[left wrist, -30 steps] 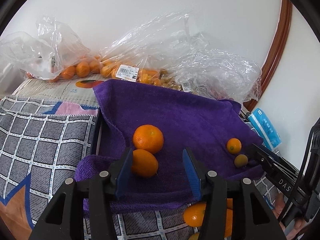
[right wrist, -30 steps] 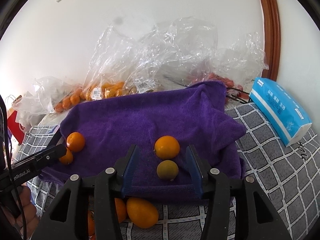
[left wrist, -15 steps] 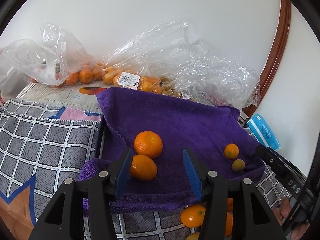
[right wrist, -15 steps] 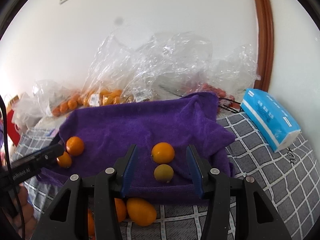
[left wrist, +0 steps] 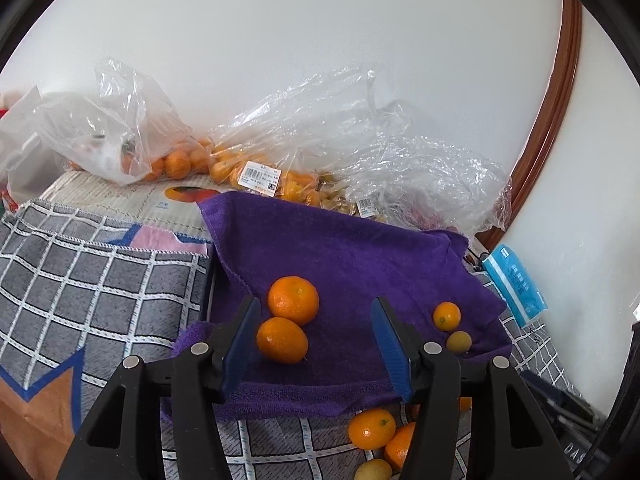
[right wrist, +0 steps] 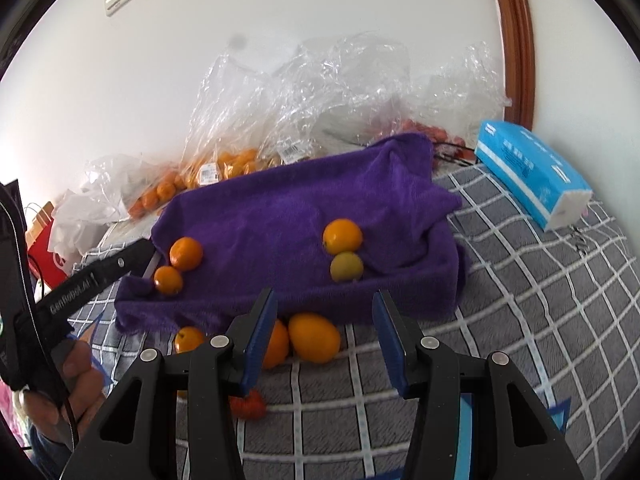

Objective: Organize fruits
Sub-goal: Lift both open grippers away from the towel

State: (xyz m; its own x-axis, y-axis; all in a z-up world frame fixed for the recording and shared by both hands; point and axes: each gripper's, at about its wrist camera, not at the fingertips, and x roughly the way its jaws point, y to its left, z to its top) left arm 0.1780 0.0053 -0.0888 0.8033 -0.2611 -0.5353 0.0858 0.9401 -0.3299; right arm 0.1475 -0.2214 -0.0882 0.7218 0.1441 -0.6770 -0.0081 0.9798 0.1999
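A purple towel (left wrist: 352,248) lines a tray and also shows in the right wrist view (right wrist: 288,216). On it lie two oranges (left wrist: 294,300) at the left, a small orange (left wrist: 447,315) and a yellow-green fruit (left wrist: 458,342) at the right. Loose oranges (right wrist: 314,338) lie on the checked cloth in front of the towel. My left gripper (left wrist: 316,344) is open and empty over the towel's near edge. My right gripper (right wrist: 326,340) is open and empty, above the loose oranges.
Clear plastic bags of oranges (left wrist: 256,172) stand along the wall behind the towel. A blue tissue pack (right wrist: 532,172) lies at the right. A small red fruit (right wrist: 250,404) lies on the grey checked cloth (right wrist: 500,300).
Both grippers have pulled back and up from the towel. The right one now sits over the loose oranges in front. Both stay open.
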